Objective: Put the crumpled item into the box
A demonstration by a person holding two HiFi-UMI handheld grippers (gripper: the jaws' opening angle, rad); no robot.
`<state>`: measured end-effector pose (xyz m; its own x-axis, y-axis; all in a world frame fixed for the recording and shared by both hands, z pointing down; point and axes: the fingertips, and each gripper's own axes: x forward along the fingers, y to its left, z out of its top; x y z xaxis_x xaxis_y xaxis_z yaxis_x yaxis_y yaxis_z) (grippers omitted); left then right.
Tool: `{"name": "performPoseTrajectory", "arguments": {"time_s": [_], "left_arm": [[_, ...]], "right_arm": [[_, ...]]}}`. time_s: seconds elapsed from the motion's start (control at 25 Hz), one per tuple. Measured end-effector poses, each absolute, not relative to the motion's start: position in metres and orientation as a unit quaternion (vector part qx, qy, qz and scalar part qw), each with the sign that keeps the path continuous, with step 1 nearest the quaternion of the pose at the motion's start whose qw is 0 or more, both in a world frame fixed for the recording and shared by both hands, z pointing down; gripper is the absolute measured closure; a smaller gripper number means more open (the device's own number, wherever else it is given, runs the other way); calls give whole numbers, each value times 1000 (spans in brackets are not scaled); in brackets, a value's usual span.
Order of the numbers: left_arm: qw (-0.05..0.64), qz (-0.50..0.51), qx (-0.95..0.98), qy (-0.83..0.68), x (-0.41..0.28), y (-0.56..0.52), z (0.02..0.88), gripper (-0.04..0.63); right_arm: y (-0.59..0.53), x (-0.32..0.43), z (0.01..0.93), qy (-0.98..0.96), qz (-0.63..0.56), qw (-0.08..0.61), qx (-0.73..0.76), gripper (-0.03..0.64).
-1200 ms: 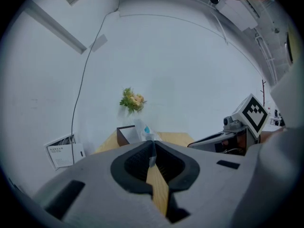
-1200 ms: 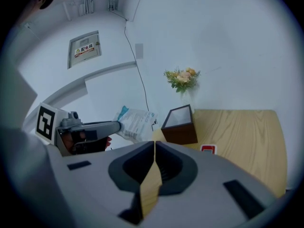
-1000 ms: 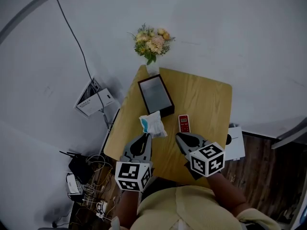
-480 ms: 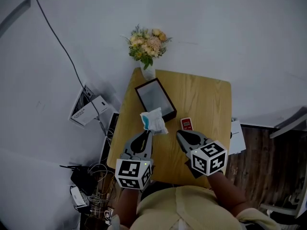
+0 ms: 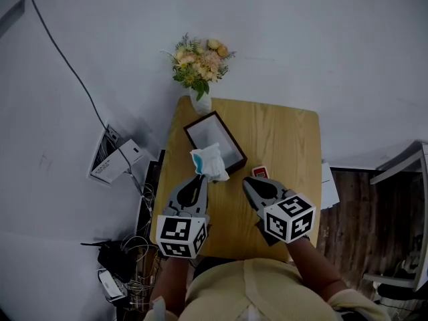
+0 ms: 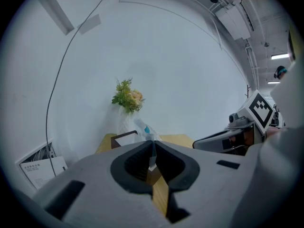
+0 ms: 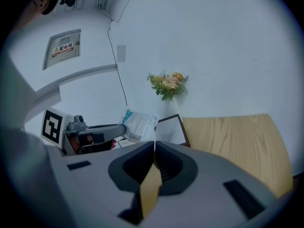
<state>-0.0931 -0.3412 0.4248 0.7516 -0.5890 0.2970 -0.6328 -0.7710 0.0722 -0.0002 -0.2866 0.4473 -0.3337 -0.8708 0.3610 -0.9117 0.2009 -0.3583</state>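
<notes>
A crumpled white packet with a blue corner hangs from the tip of my left gripper, which is shut on its edge; the same packet shows just past the closed jaws in the left gripper view and as a printed white packet in the right gripper view. It hovers over the near left rim of the shallow dark-framed box, whose pale inside is bare. My right gripper is shut and holds nothing, low over the wooden table to the right of the packet.
A small red and white object lies on the table just past the right gripper. A vase of flowers stands at the table's far left corner. A white carton, cables and devices lie on the floor to the left; papers lie to the right.
The left gripper has carried the packet forward, from short of the box to over its near left rim. The head view has shifted slightly. The right gripper has stayed low and shut.
</notes>
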Motion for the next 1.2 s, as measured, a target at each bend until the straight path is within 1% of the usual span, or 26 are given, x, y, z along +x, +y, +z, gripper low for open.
{"name": "performPoseTrajectory", "arguments": {"time_s": [0.72, 1.2], "left_arm": [[90, 136, 941, -295, -77, -392, 439, 565], [85, 165, 944, -274, -64, -411, 459, 564]], "right_arm": [[-317, -3, 463, -747, 280, 38, 601, 586], [-322, -7, 479, -734, 300, 50, 607, 586]]}}
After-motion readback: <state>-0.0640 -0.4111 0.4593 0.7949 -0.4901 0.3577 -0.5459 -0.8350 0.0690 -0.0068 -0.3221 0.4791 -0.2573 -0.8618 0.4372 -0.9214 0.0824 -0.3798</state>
